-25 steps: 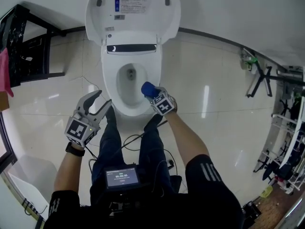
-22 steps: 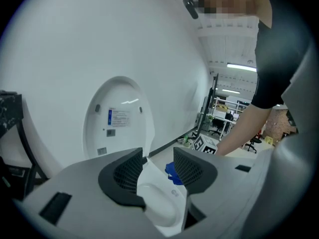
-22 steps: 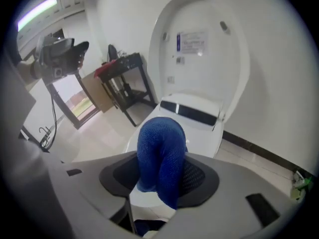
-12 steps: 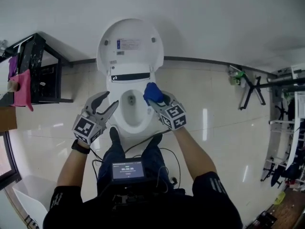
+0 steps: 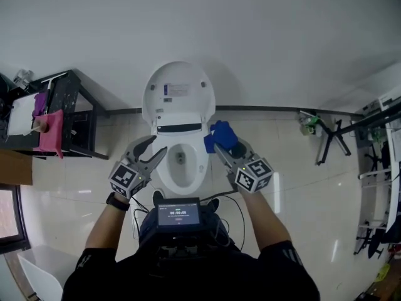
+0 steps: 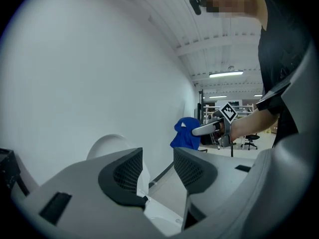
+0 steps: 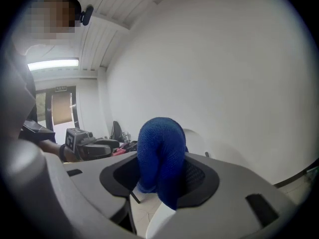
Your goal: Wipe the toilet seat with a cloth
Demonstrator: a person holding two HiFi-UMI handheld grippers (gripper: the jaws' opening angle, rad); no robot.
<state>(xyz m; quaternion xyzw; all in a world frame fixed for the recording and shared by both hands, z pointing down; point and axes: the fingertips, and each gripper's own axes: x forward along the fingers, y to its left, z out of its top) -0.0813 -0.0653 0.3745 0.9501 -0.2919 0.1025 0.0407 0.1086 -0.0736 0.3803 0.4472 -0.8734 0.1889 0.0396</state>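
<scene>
I'm pinching the cloth (image 5: 220,134) tight in my right tongs (image 5: 217,145) by the seat (image 5: 202,165), ready for wiping; left tongs (image 5: 151,148) hanging open, empty.

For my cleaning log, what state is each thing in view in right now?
toilet lid, raised.
blue cloth, bunched, held off the toilet.
right gripper, jaws shut on the blue cloth.
left gripper, jaws apart, empty.
chest screen, lit.

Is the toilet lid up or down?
Up. The lid stands raised behind the bowl, its labelled underside faces the camera, and the bowl is uncovered.
</scene>
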